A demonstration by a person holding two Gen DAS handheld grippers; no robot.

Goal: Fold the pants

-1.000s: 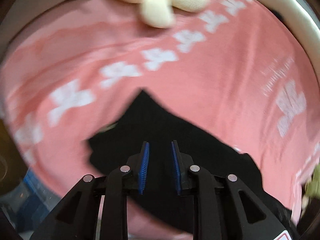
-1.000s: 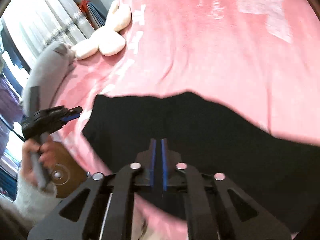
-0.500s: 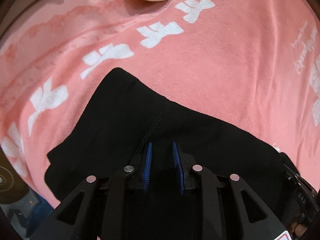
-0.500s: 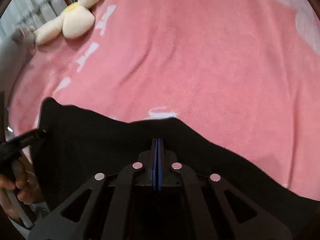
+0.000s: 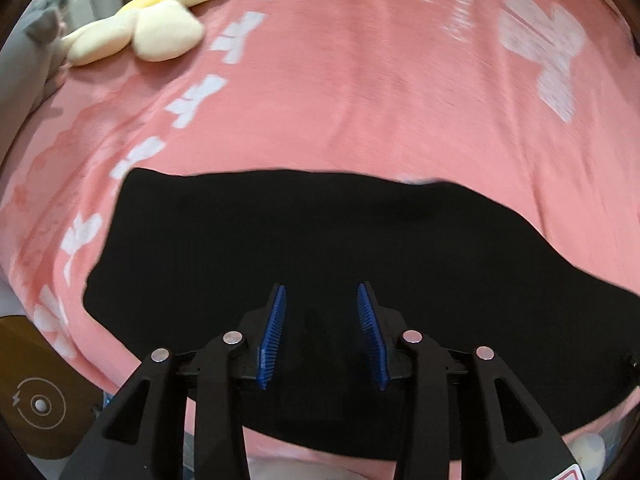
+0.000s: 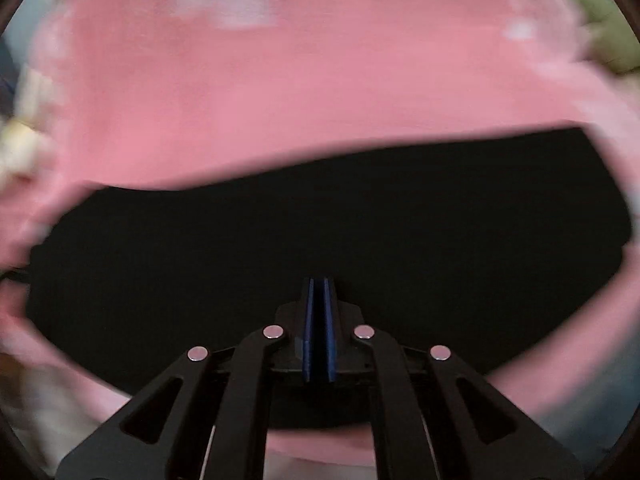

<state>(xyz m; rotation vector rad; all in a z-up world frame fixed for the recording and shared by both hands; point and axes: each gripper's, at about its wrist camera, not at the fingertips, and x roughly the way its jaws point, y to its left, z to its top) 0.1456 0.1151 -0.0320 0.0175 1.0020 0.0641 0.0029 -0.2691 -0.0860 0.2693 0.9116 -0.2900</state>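
Black pants [image 5: 320, 232] lie spread in a long band across a pink blanket [image 5: 360, 100]. My left gripper [image 5: 321, 286] hovers over their near part, its jaws opening. Its blue pads [image 5: 276, 328] stand well apart and only flat black cloth shows below them, nothing pinched. In the blurred right wrist view the pants [image 6: 320, 220] fill the lower half, their end at the right. My right gripper [image 6: 318, 280] is over them, shut, pads nearly touching. I cannot see any cloth caught between them.
A cream and yellow flower plush [image 5: 156, 28] lies at the back left of the blanket, with a grey cushion [image 5: 36, 40] beside it. A brown round thing with a charging mark [image 5: 36, 404] sits off the bed's near left edge. Something green [image 6: 608, 32] is at the far right.
The left jaws have widened and that view has swung, so the pants now stretch across it. The right gripper closed its small gap and swept fast along the pants toward their right end.
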